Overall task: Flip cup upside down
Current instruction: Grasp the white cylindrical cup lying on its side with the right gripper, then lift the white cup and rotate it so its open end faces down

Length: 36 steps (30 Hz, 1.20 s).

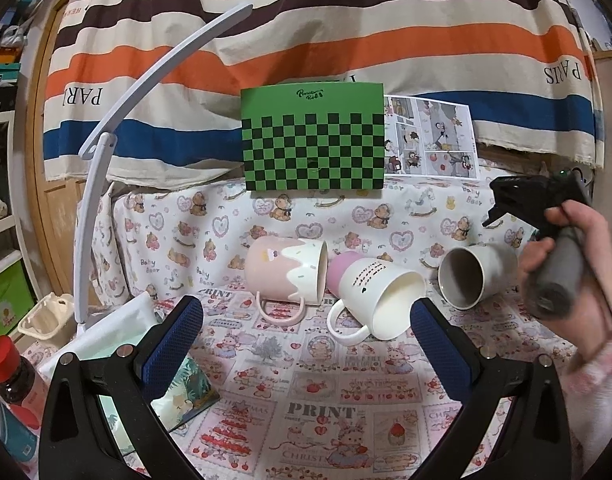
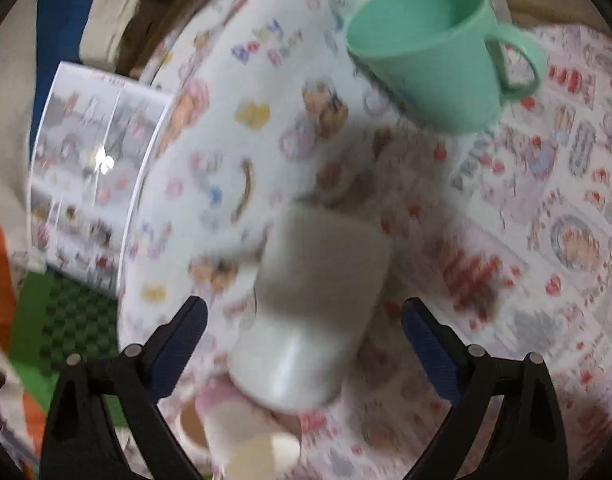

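left hand-held gripper [image 1: 306, 330] released, jaws wide apart, nothing between them, low over the printed cloth [image 1: 306, 408] on the worktop. just past it three cups lie on their sides mid-worktop: white mug [image 1: 379, 300] with dotted text, pink mug [image 1: 286, 272] touching its left, grey-white cup [image 1: 471, 276] apart to the right. right hand-held gripper [image 2: 304, 314] released too, jaws spread around the blurred grey-white cup [image 2: 309, 312], contact unclear. green cup [image 2: 433, 48] lies tilted beyond. checkered board [image 1: 313, 138] at far edge.
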{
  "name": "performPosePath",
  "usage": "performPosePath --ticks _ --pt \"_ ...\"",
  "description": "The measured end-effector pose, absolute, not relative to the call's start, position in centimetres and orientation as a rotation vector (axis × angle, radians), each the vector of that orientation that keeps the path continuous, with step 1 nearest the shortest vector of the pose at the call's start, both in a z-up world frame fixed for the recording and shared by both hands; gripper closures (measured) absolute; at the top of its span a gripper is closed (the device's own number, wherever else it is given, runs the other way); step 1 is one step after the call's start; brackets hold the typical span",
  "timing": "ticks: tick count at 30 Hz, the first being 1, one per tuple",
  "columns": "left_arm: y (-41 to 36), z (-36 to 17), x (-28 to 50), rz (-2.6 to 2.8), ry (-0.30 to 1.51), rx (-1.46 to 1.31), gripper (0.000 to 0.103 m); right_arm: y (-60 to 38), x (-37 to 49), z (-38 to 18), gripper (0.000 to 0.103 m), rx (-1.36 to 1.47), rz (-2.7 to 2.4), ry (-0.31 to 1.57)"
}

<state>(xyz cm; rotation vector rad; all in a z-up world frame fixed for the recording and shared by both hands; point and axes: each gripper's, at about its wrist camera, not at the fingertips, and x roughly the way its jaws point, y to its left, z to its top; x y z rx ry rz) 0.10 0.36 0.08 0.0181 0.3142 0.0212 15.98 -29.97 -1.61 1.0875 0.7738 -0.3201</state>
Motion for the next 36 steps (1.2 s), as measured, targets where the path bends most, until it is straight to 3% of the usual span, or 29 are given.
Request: performPosePath --ticks 6,10,19,30,36 --pt "0.4 -0.1 0.4 0.046 0.329 0.022 0.0 -30.5 17.1 -2.8 0.006 1.199 -0.376 0.827" --pt "0.5 -0.1 0.4 0.044 0.331 0.024 0.0 -30.9 17.3 -3.1 0.024 1.191 -0.388 0.833" --pt "0.5 -0.1 0.4 0.043 0.331 0.023 0.0 -34.2 16.4 -4.6 0.025 1.282 -0.16 0.962" --pt "0.3 -0.2 0.3 0.039 0.325 0.025 0.0 -32.9 10.5 1.7 0.026 0.981 0.113 1.061" --pt "0.1 -0.3 0.1 0.041 0.315 0.025 0.0 -29.1 9.2 1.5 0.026 0.752 0.319 1.157"
